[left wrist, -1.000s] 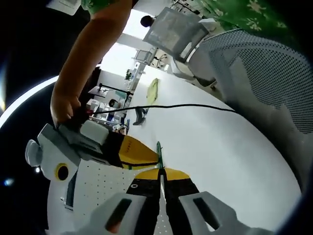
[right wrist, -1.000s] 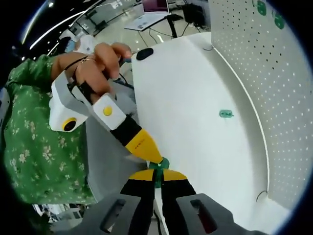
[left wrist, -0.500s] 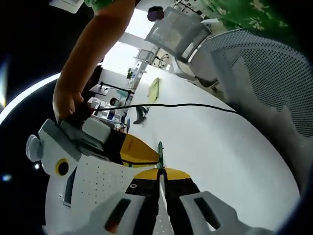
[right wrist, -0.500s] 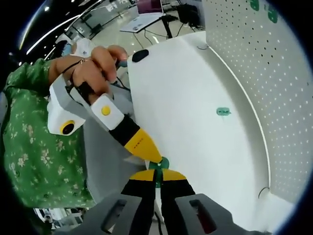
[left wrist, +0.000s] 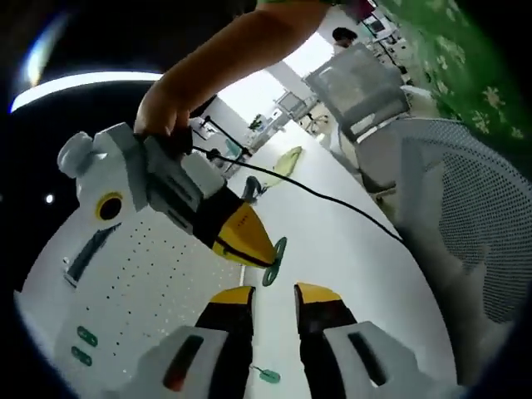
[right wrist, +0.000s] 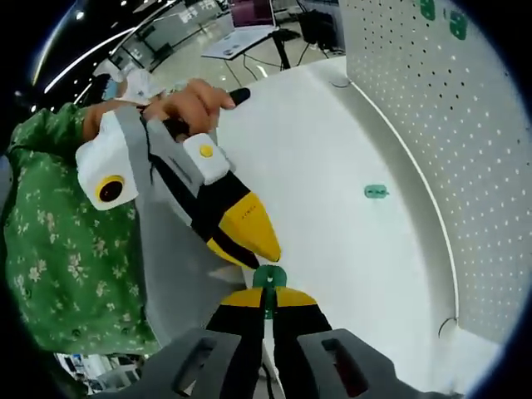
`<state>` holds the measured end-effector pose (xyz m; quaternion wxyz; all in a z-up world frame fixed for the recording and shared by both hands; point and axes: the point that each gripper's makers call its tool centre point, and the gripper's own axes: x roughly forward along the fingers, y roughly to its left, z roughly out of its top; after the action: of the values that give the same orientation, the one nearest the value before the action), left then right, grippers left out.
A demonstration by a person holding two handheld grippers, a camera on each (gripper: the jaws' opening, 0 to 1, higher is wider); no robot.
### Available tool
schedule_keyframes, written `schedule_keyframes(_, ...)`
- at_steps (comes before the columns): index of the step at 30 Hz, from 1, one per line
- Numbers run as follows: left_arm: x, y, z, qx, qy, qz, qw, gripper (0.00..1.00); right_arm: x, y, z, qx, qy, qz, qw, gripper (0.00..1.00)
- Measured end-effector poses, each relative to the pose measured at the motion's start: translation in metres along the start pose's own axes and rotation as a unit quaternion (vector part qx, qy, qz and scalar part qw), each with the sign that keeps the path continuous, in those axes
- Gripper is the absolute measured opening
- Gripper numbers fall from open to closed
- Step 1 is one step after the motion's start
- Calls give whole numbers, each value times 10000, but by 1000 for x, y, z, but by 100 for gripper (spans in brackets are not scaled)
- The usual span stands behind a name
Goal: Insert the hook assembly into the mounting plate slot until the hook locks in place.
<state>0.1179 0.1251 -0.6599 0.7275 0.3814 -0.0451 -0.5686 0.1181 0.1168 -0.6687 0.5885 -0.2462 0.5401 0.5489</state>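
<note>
A small green hook piece [right wrist: 268, 278] sits pinched between the shut yellow-tipped jaws of my right gripper [right wrist: 268, 296], held above the white table [right wrist: 332, 133]. In the left gripper view the same green hook piece [left wrist: 273, 258] hangs at the tip of the right gripper [left wrist: 263, 257], just beyond my left gripper [left wrist: 274, 294], whose jaws stand apart with nothing between them. The left gripper [right wrist: 259, 254] hovers close above the piece without touching it. A white perforated mounting board [right wrist: 465, 150] stands at the table's edge, and another green piece [right wrist: 376, 191] lies on the table.
Two green parts [right wrist: 455, 23] hang high on the perforated board [left wrist: 141, 283], and two green parts [left wrist: 83, 337] show on its face. A black cable [left wrist: 332, 199] crosses the table. A grey mesh chair [left wrist: 474, 241] stands beside it. A loose green piece [left wrist: 268, 376] lies near my left jaws.
My left gripper has let go of the green hook piece, opened and drawn back a little. The right gripper still holds the piece.
</note>
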Motion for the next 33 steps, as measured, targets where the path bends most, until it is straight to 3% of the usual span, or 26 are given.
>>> schedule_keyframes(4, -3, 8, -2, -1169, -116, -13, 9931, 20, -2, -3, 2, 15, -86, -67, 9999, 1)
schedule_keyframes(6, -4, 11, -3, -1713, -193, -21, 9850, 21, -4, -5, 2, 28, -135, -106, 9998, 1)
schedule_keyframes(8, -5, 14, -3, -2248, -306, 10, 9739, 21, -4, -7, 3, 50, -183, -160, 9997, 1)
schedule_keyframes(11, -6, 19, -2, -3127, -505, 13, 9485, 22, -6, -10, 5, 85, -279, -262, 9992, 1)
schedule_keyframes(14, -7, 23, -9, -3589, -465, 127, 9321, 21, -9, -14, 7, 129, -390, -373, 9985, 1)
schedule_keyframes(15, -8, 25, -10, -3829, -512, 173, 9222, 21, -9, -15, 7, 139, -424, -405, 9982, 1)
schedule_keyframes(19, -12, 35, -9, -4382, -692, 420, 8952, 22, -11, -19, 7, 187, -527, -504, 9972, 1)
schedule_keyframes(21, -13, 35, -16, -4280, -484, 538, 9009, 22, -14, -22, 9, 242, -653, -607, 9957, 1)
schedule_keyframes(22, -12, 36, -16, -4293, -483, 593, 8999, 22, -14, -24, 10, 252, -697, -650, 9951, 1)
schedule_keyframes(24, -12, 36, -20, -4460, -451, 699, 8911, 23, -16, -25, 11, 288, -814, -695, 9938, 1)
schedule_keyframes(27, -11, 36, -18, -4510, -496, 731, 8881, 23, -18, -26, 13, 333, -946, -750, 9921, 1)
schedule_keyframes(33, -9, 33, -17, -4463, -435, 712, 8910, 22, -22, -32, 14, 389, -1142, -975, 9879, 1)
